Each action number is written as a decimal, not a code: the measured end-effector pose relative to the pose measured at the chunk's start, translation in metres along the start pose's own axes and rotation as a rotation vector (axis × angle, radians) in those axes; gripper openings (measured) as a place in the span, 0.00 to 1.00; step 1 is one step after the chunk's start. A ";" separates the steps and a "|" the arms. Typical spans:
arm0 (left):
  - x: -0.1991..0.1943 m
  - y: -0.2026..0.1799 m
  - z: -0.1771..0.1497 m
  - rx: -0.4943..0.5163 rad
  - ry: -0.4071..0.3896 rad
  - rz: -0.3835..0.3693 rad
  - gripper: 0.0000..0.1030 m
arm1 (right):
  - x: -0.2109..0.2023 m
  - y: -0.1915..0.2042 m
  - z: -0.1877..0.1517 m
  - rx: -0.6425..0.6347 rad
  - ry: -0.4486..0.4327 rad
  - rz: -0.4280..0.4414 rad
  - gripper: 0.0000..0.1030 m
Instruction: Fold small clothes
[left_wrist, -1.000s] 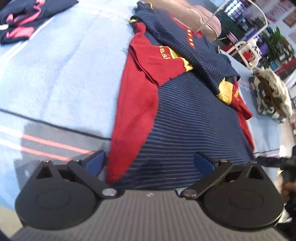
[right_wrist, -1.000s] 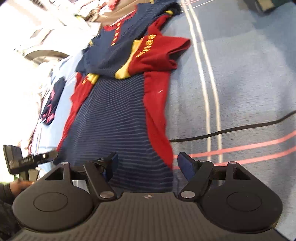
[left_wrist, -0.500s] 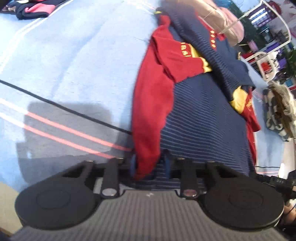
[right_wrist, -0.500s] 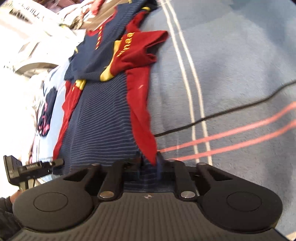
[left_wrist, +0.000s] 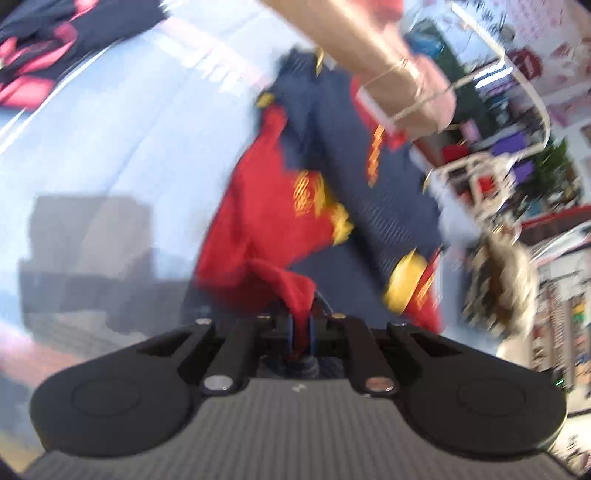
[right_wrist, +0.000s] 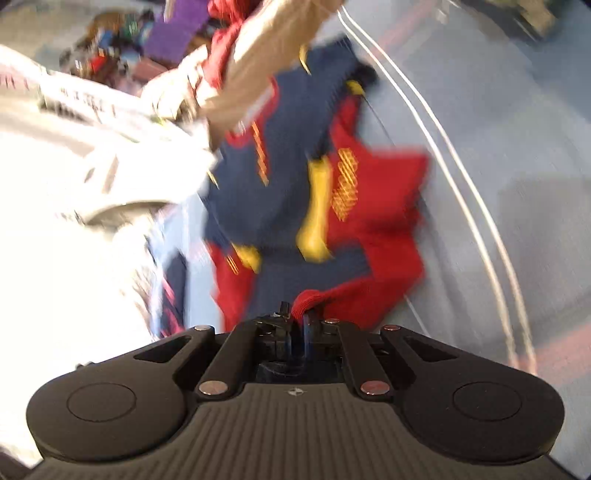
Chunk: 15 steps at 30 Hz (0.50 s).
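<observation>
Left wrist view. Left gripper (left_wrist: 301, 325): jaws drawn nearly together, pinched on a bunched red hem corner of the shirt (left_wrist: 388, 206). Shirt is navy with fine stripes, red side panels and sleeves, yellow cuffs; it runs from the jaws toward twelve and one o'clock, the gripped corner raised off the blue blanket (left_wrist: 129, 129). Red sleeve with yellow lettering lies folded across the navy body at about eleven o'clock from the jaws. Dark navy-and-pink garment (left_wrist: 44, 55) sits on the blanket at ten o'clock, well apart from the shirt. Beige item (left_wrist: 369, 48) overlaps the shirt's far end at one o'clock; heavy blur, possibly a bag, cannot tell. Checked bundle (left_wrist: 498, 280) at three o'clock, near the blanket's edge.

Right wrist view. Right gripper (right_wrist: 299, 326): jaws closing, already nearly together, with a red hem corner of the same shirt clamped between the pads. Shirt extends toward twelve o'clock, red sleeve with yellow lettering at one o'clock, yellow cuff just beside it. Blanket with pale double stripes fills the side from one to four o'clock. Navy-and-pink garment at nine o'clock, partly washed out by glare. Beige item lies over the shirt's collar end at twelve o'clock.
</observation>
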<state>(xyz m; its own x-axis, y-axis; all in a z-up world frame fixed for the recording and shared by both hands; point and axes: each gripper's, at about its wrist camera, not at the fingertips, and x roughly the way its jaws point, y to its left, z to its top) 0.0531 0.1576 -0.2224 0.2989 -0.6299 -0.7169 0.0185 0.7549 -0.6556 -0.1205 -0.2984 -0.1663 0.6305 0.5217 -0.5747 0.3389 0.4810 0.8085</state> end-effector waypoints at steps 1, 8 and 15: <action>0.006 -0.003 0.019 -0.007 -0.010 -0.021 0.07 | 0.005 0.005 0.017 0.012 -0.023 0.013 0.10; 0.075 -0.030 0.169 -0.062 -0.070 -0.012 0.07 | 0.058 0.027 0.154 0.073 -0.186 0.045 0.10; 0.148 -0.062 0.256 0.006 -0.016 0.045 0.07 | 0.118 0.023 0.219 0.114 -0.191 -0.041 0.10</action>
<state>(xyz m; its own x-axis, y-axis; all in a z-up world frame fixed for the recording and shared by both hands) 0.3403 0.0644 -0.2271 0.3149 -0.5926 -0.7414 0.0108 0.7833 -0.6216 0.1143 -0.3798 -0.1874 0.7321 0.3550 -0.5813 0.4367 0.4103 0.8006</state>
